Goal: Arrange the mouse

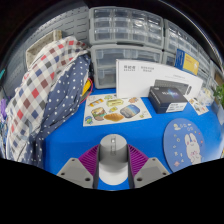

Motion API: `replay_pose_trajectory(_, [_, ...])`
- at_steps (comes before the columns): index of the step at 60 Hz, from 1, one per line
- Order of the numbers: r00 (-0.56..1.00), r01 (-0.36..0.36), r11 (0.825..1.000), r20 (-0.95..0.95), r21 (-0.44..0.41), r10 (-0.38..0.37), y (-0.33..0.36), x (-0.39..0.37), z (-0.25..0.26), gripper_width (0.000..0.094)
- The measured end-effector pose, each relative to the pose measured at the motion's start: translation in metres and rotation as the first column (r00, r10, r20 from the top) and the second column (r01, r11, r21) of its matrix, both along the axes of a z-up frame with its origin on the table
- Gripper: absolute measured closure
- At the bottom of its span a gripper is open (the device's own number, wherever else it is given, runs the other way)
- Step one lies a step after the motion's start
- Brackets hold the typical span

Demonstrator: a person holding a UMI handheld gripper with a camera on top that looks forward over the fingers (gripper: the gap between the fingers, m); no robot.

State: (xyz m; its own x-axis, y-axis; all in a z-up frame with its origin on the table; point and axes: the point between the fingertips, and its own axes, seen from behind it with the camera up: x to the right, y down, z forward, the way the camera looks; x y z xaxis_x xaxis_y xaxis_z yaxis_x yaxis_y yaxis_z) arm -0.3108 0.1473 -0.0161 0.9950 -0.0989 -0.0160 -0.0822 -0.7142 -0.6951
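Gripping the grey-and-white computer mouse between their purple pads, the fingers were closed on its sides just above the blue tabletop. Ahead lay a round blue cartoon-printed mouse pad, a black box and an illustrated sheet; a checked cloth hung nearby. The mouse's smooth, curved shell could probably slip or twist in the pads if swung quickly, landing off the pad.
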Motion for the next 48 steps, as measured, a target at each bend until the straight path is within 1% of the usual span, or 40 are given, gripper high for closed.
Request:
replay_pose_trajectory(6, [0.999,-0.035,0.999,-0.017,-0.016,0.035,-0.001,-0.001,0.0,0.057])
replay_pose_trajectory(11, [0.996,-0.078,0.996,-0.056,-0.048,0.076,-0.003,-0.004,0.002,0.0569])
replay_pose_trajectory(13, [0.992,-0.101,0.994,-0.086,-0.039,0.097,-0.001,-0.006,0.008,0.057])
replay_pose_trajectory(18, [0.981,-0.151,0.988,-0.115,0.034,0.154,0.006,-0.002,0.05,0.0571])
replay_pose_trajectory(20, [0.979,-0.178,0.982,-0.092,0.069,0.184,0.008,0.004,0.073,0.057])
replay_pose_trajectory(25, [0.974,-0.212,0.964,-0.041,0.16,0.221,0.016,0.033,0.132,0.0571])
replay_pose_trajectory(32, [0.975,-0.216,0.936,0.017,0.279,0.22,0.021,0.087,0.205,0.0567])
replay_pose_trajectory(35, [0.978,-0.208,0.93,0.046,0.302,0.204,0.02,0.115,0.221,0.0568])
replay_pose_trajectory(40, [0.981,-0.192,0.932,0.072,0.306,0.179,0.016,0.161,0.226,0.057])
replay_pose_trajectory(44, [0.986,-0.169,0.946,0.045,0.276,0.163,0.013,0.19,0.205,0.0571])
replay_pose_trajectory(48, [0.988,-0.156,0.963,0.042,0.222,0.151,0.008,0.215,0.172,0.0571])
